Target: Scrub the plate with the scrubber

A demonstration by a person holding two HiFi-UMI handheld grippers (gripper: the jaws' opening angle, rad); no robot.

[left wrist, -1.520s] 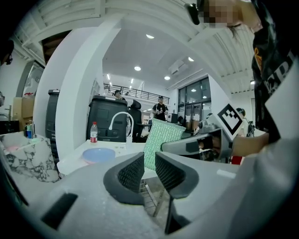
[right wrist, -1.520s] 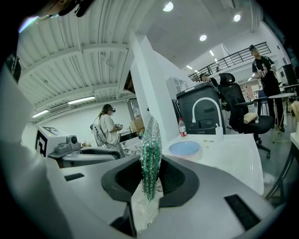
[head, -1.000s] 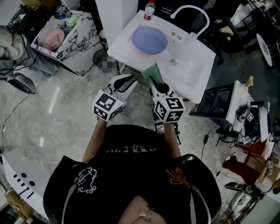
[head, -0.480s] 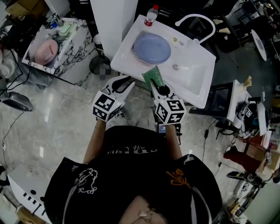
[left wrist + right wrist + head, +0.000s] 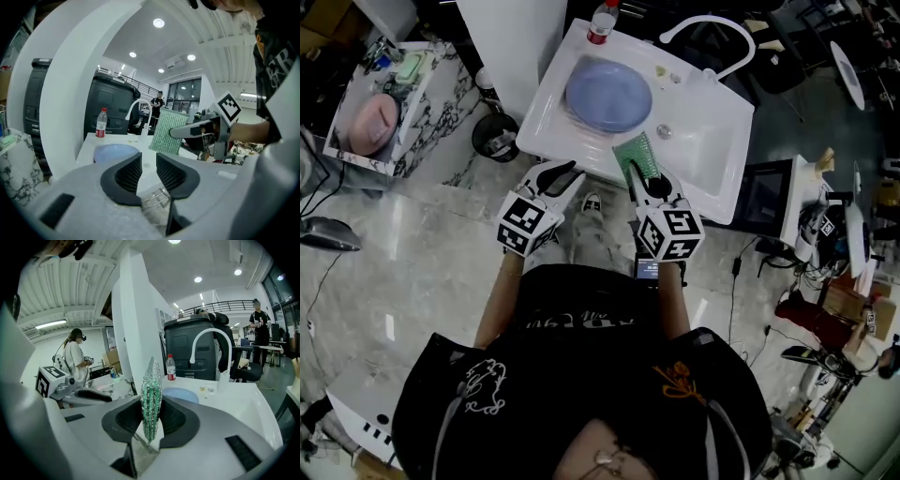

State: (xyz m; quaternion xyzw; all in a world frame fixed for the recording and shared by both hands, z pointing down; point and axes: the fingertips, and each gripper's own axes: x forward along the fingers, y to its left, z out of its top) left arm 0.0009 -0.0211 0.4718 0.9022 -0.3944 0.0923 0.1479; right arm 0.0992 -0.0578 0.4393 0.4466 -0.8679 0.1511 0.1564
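1. Pale marble floor (image 5: 384, 253) surrounded a white sink worktop (image 5: 712, 178). On it a blue plate (image 5: 607, 96) lay flat beside the basin, with a bottle (image 5: 598, 23) behind the plate.
2. The left tool (image 5: 565, 172) hovered at the worktop's near edge, short of the plate, jaws slightly apart and empty.
3. The right tool (image 5: 642, 174) reached over that edge, jaws clamped on the green scrubber (image 5: 636, 153), which was held on edge in the air near the plate.
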